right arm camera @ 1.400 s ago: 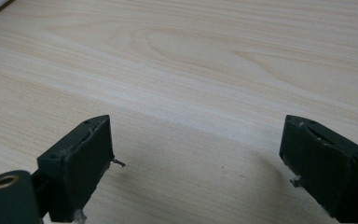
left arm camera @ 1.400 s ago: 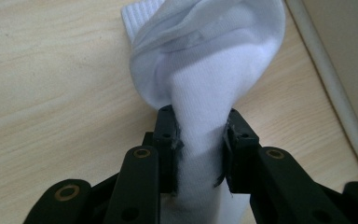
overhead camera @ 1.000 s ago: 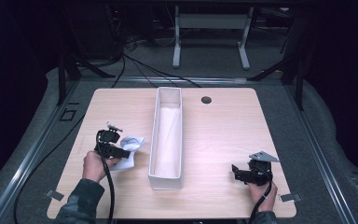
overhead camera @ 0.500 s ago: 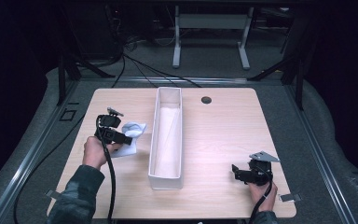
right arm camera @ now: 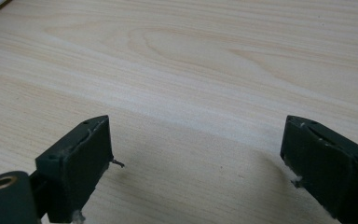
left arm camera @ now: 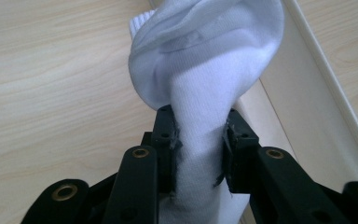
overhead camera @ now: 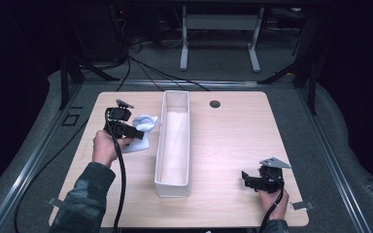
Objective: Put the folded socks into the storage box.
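On the left half of the table [overhead camera: 223,116], my left gripper [overhead camera: 137,132] is clamped on a white sock [overhead camera: 144,124]. From the left gripper view I see both black jaws pressed into the sock's ribbed fabric, squeezing it into a narrow waist, with the bunched upper part of the sock [left arm camera: 205,51] swelling above the jaws. Seen from the high view, the sock's free end hangs down below the gripper and looks to reach the tabletop, though I cannot tell for certain whether it touches. The sock sits just beside the left wall of the long white bin [overhead camera: 174,141], outside it, roughly level with the bin's far half. In the left gripper view the bin's pale wall and rim [left arm camera: 307,93] run diagonally just behind the sock.

The bin stands lengthwise down the middle of the table, its open top facing up, and I can make out nothing lying inside it from the high view.

My right gripper [overhead camera: 246,178] is low over the near right corner of the table, well apart from the bin and the sock, pointing left toward the bin. Its jaws stand wide apart with nothing between them; the right gripper view shows bare wood grain across the gap [right arm camera: 196,154].

A small dark round hole [overhead camera: 215,104] sits in the tabletop near the far edge, right of the bin.
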### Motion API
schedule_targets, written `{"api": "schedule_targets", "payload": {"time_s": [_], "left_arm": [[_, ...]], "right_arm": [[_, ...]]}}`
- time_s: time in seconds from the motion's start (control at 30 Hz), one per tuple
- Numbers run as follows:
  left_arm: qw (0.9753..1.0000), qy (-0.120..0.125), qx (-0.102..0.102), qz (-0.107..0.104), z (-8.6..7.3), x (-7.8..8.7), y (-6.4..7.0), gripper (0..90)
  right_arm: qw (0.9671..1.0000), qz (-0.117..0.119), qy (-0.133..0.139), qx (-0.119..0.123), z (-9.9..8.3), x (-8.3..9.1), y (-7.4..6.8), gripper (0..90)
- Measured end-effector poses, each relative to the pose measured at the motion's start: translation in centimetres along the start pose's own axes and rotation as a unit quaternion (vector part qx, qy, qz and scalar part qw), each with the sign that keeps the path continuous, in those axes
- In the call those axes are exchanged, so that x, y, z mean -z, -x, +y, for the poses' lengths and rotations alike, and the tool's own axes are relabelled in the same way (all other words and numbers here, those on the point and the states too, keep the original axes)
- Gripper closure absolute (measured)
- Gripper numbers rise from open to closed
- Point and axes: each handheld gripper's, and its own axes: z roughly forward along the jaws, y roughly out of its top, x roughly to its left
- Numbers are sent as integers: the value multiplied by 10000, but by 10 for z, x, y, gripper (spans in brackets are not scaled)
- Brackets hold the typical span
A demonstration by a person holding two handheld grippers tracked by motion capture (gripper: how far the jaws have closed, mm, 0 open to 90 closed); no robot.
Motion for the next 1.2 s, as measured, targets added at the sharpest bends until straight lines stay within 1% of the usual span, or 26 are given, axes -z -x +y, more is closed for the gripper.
{"api": "schedule_targets", "payload": {"time_s": [0.03,0.13,0.17,0.2,0.4,0.43,0.47,0.5,0.57,0.67,0.7,0.73,0.77,0.8,0.87,0.9,0.97,1.03,1.1,1.2], "left_arm": [[10000,0,0,0,0,0,0,707],[10000,-14,4,-41,8,-4,9,706],[10000,-16,-3,-84,10,-5,11,706],[9999,-23,32,-153,12,-6,13,706],[9995,1,82,-320,23,-13,25,706],[9995,1,82,-320,23,-13,25,706],[9995,-25,59,-303,25,-16,30,706],[9995,-25,59,-303,25,-16,30,707],[9995,-29,72,-303,28,-21,35,707],[9993,-75,85,-350,30,-29,41,706],[9993,-75,85,-350,30,-29,41,706],[9992,-78,98,-367,31,-33,44,706],[9992,-78,98,-367,31,-33,44,706],[9992,-91,98,-364,32,-36,47,706],[9993,-119,46,-359,33,-40,52,706],[9993,-119,46,-359,33,-40,52,706],[9992,-122,67,-366,34,-44,57,706],[9992,-141,46,-364,35,-48,60,705],[9993,-141,73,-348,34,-50,63,705],[9993,-175,74,-325,34,-58,70,706]], "right_arm": [[10000,0,0,0,0,0,0,84],[10000,8,9,-18,0,0,0,85],[10000,5,17,-32,0,1,1,85],[10000,8,30,-43,0,1,1,86],[10000,26,24,-40,0,1,1,86],[10000,26,32,-41,0,1,1,86],[10000,19,35,-50,0,1,1,86],[10000,19,35,-50,0,1,1,86],[10000,53,51,-52,0,1,1,86],[9999,74,69,-77,0,1,2,89],[9999,74,69,-77,0,1,2,89],[9999,83,88,-94,-1,2,2,89],[9999,83,88,-94,-1,2,2,89],[9999,87,90,-99,-1,2,2,89],[9999,92,90,-95,-1,2,2,89],[9999,92,90,-95,-1,2,2,89],[9999,101,89,-103,-1,2,2,90],[9999,103,96,-96,-1,2,3,90],[9998,103,99,-103,-1,2,3,90],[9998,122,116,-124,-1,2,3,94]]}}
